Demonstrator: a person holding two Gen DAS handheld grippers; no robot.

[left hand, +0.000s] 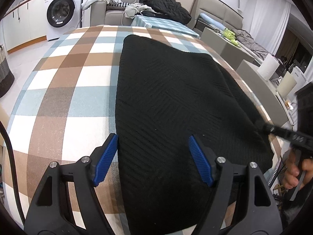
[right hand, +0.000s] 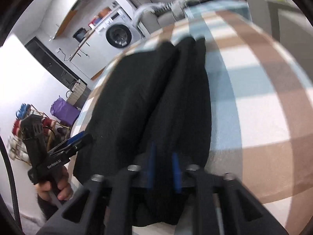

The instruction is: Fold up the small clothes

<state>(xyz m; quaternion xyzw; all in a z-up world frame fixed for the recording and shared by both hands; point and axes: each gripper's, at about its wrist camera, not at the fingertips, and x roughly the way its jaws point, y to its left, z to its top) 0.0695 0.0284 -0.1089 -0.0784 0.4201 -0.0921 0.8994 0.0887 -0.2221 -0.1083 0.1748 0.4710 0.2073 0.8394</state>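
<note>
Black knit garment [left hand: 172, 101]: lies flat on the checked tablecloth [left hand: 74, 82], toward the cloth's right half, near hem at the cloth's near edge. Judged soft, limp and light; no stiffness to hold a shape, so likely to sag and drape wherever unsupported. Ribbed, chevron-patterned weave, matte surface, probably good friction against ribbed pads. In the right wrist view, long lengthwise folds along the garment [right hand: 156, 101]. Best taken at a corner or hem edge, pinching a full fold of fabric rather than a single thread.

Left gripper [left hand: 153, 159]: jaws apart, blue ribbed pads [left hand: 105, 160] straddling the garment's left edge near the hem, nothing clamped.

Right gripper [right hand: 163, 168]: jaws brought together over the near end of the garment; picture blurred, so a pinched fold probable but not confirmed.
</note>
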